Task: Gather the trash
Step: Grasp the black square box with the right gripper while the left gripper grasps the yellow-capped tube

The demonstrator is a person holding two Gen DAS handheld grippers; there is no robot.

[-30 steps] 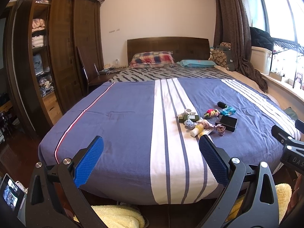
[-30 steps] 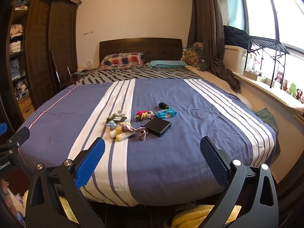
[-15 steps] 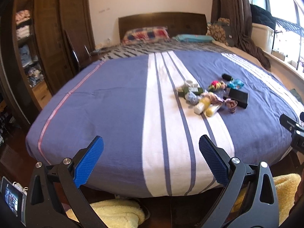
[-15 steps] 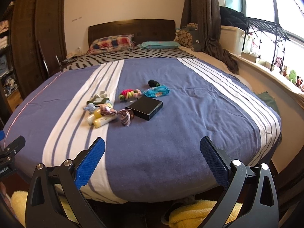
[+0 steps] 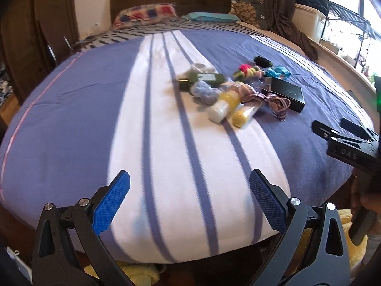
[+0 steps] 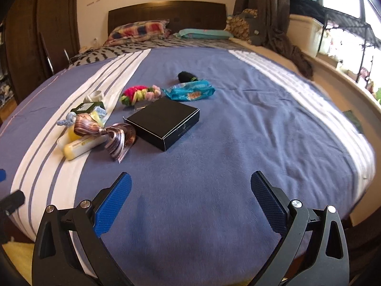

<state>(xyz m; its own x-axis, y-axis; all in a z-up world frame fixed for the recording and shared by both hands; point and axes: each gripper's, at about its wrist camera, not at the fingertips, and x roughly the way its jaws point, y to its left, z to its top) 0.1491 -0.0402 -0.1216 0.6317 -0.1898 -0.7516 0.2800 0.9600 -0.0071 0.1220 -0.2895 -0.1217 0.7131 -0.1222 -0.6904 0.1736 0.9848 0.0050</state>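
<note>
A small pile of items lies on the blue-and-white striped bedspread (image 6: 238,124): a black box (image 6: 164,119) (image 5: 287,91), a blue snack wrapper (image 6: 190,91) (image 5: 277,71), a pink-and-yellow scrunchie (image 6: 138,93) (image 5: 247,69), a striped ribbon bow (image 6: 112,134) (image 5: 264,97), two yellow tubes (image 6: 81,144) (image 5: 234,108), a dark green bottle (image 6: 88,107) (image 5: 202,79) and a small black object (image 6: 185,76) (image 5: 262,61). My left gripper (image 5: 189,199) is open and empty over the bed's near edge. My right gripper (image 6: 190,201) is open and empty, short of the box.
Pillows (image 6: 140,29) and a dark headboard (image 6: 166,13) are at the far end. A wardrobe (image 5: 40,19) stands left. A curtain (image 6: 271,12), a storage bin (image 6: 306,34) and a wire rack (image 6: 345,23) line the window side. A yellow towel (image 5: 133,270) lies on the floor.
Both grippers have moved forward and tilted down over the bed; the pile of items appears closer and larger in both views. Both stay open.
</note>
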